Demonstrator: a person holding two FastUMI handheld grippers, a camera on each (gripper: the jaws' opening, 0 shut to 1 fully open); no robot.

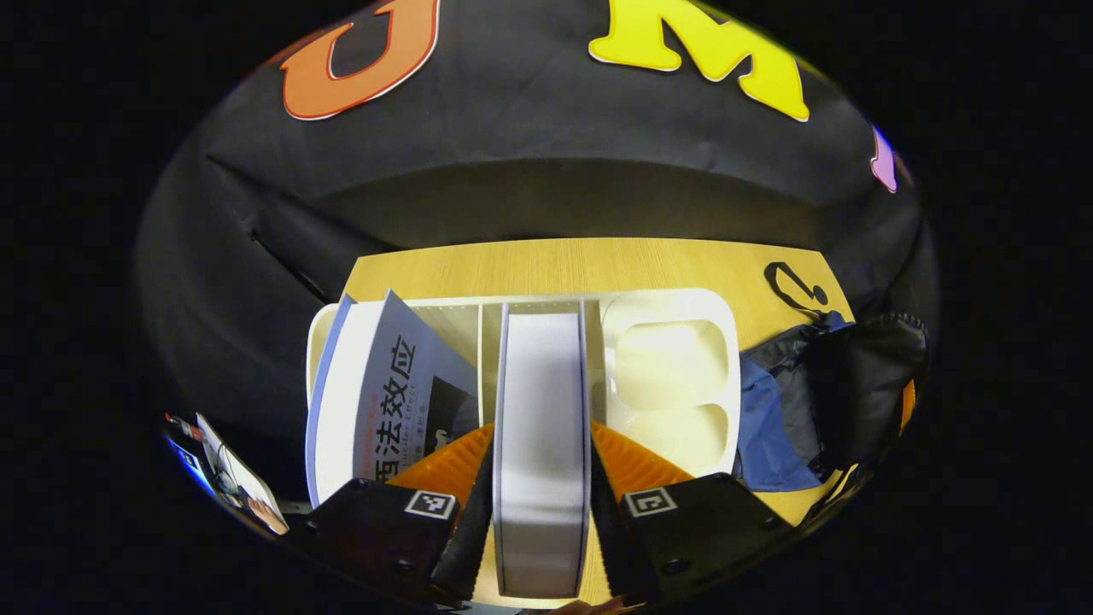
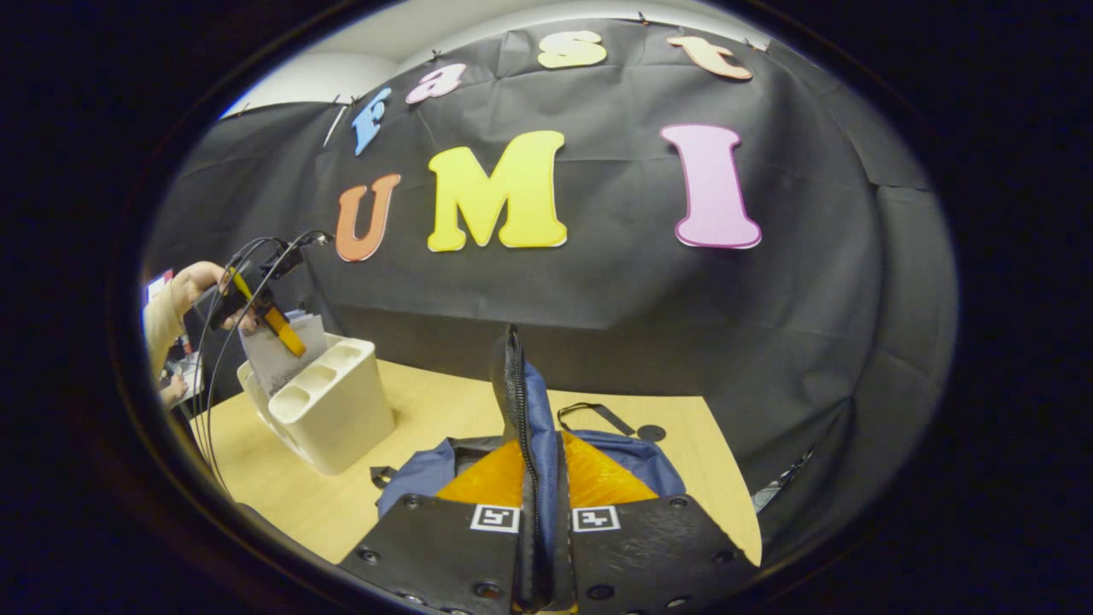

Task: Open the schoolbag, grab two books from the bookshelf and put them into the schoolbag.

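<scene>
— So, starting at the left of the left gripper view, what stands there?

— A book with a grey cover [image 1: 401, 384] leans in the leftmost slot of the white bookshelf [image 1: 675, 307], tilted to the left. Next to it, in the middle slot, a second book [image 1: 541, 427] stands upright with its page edge facing the camera.

— And the left gripper [image 1: 541, 521]?

— Its two fingers press on that upright book from either side, pinching it between them. To the right of the book the bookshelf has two rounded compartments, and farther right the schoolbag [image 1: 820, 393] lies on the wooden table [image 1: 581, 265], blue and black, just beside the bookshelf.

— Now the right gripper view, again from the left.

— At the far left a hand [image 2: 192, 286] holds the left gripper over the bookshelf [image 2: 337, 410], down at a book there. Cables hang from it. The bookshelf sits on the table [image 2: 435, 410] near its left end.

— And in the middle?

— The right gripper [image 2: 540, 547] has its fingers closed on a flap of the schoolbag [image 2: 529, 401], which stands up on edge between them with its zipper along the rim. The blue body of the bag lies just behind the fingers on the table.
</scene>
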